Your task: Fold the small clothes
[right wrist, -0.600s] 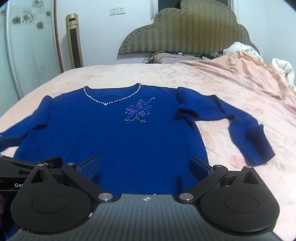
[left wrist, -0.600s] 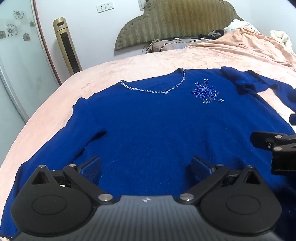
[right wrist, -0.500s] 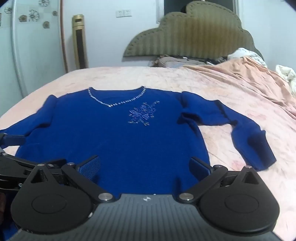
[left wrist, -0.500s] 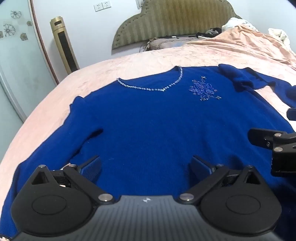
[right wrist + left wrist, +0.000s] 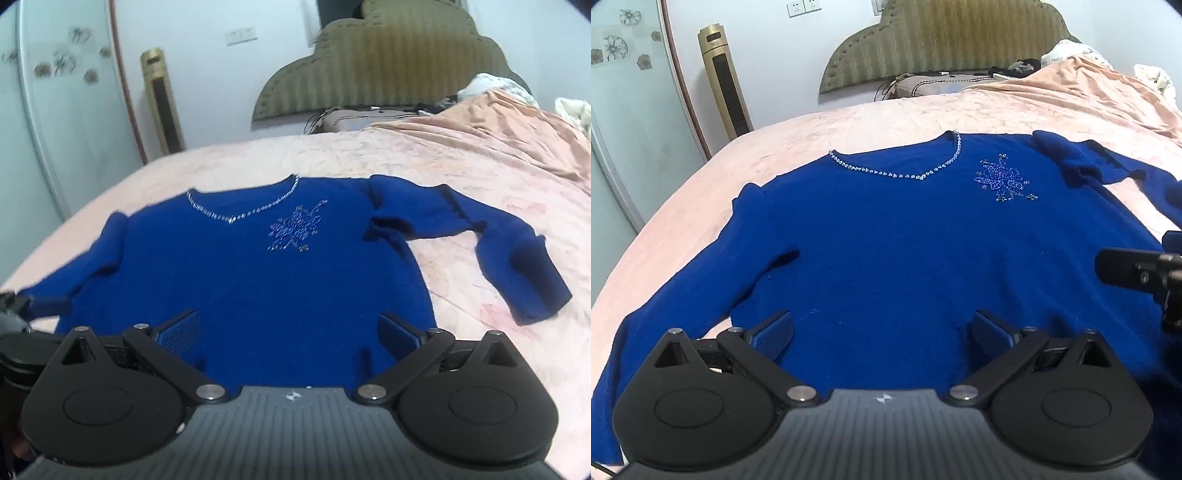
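Note:
A royal-blue sweater (image 5: 894, 236) (image 5: 266, 273) lies face up on the pink bed, beaded neckline toward the headboard, a sparkly flower motif (image 5: 1001, 179) on the chest. Its left sleeve (image 5: 683, 295) trails toward the near left corner; its right sleeve (image 5: 517, 258) bends down over the bedspread. My left gripper (image 5: 882, 332) hovers open above the hem's left part, nothing between its blue pads. My right gripper (image 5: 290, 332) is open above the hem's right part, also holding nothing. Each gripper's black body shows at the edge of the other's view.
The pink bedspread (image 5: 798, 136) drops off at the left edge toward a glass wardrobe door (image 5: 624, 122) and a gold tower fan (image 5: 724, 81). An olive headboard (image 5: 388, 62), a pillow and a rumpled peach blanket (image 5: 498, 129) lie at the far end.
Both grippers have lifted and drawn back a little from the sweater, so more of the bed and room shows. The right view has swung slightly, and the sweater lies unmoved.

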Available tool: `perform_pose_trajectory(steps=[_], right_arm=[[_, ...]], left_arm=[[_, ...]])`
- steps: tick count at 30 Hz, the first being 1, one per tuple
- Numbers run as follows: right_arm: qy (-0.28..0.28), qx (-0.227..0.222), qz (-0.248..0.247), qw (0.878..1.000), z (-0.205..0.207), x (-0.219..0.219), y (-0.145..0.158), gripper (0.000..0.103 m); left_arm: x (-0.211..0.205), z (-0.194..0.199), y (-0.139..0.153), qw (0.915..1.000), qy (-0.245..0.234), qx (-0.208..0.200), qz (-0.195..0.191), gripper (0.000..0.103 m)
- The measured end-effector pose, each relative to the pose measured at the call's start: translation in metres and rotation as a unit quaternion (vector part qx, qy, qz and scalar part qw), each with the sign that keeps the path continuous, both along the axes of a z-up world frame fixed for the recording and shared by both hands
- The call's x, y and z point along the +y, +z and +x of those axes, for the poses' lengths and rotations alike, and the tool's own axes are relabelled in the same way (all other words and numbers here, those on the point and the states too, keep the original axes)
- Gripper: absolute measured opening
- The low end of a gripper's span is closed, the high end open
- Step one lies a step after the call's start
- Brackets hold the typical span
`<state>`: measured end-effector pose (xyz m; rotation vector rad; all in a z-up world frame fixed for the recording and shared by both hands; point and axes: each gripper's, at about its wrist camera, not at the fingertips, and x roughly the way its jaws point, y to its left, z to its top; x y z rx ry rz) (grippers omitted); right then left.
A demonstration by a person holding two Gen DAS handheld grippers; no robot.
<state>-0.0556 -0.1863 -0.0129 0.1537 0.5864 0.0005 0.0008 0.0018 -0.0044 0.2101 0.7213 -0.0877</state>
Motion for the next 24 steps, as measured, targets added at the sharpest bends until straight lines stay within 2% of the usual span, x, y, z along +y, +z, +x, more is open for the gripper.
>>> perform_pose_trajectory(steps=[3,8,13,18,21,24], right_arm=[[-0.002,0.005,0.003,1.0,0.002,-0.003,-0.001,0.103],[0.024,-0.004,0.017,1.0,0.0,-0.001,-0.002,0.103],[0.027,-0.013,-0.002,1.0,0.0,0.004,-0.003,0.103],[0.021,-0.048,0.016,0.998,-0.005,-0.001,-0.002,0.103],[0.031,-0.059,0.003,0.998,-0.005,0.0,0.002,0.103],[0.039,-0.035,-0.033,0.998,0.0,0.006,0.003,0.103]], left_arm=[[0.0,0.001,0.0,1.0,0.002,0.001,0.001,0.103],[0.0,0.003,-0.001,1.0,0.007,0.004,0.0,0.103],[0.0,0.004,-0.002,0.9999,0.015,0.006,0.0,0.103],[0.001,0.011,-0.002,0.9994,0.024,0.018,-0.016,0.103],[-0.001,0.016,-0.001,0.9994,0.03,0.013,-0.013,0.103],[-0.004,0.021,0.0,0.9992,0.035,0.014,-0.013,0.103]])
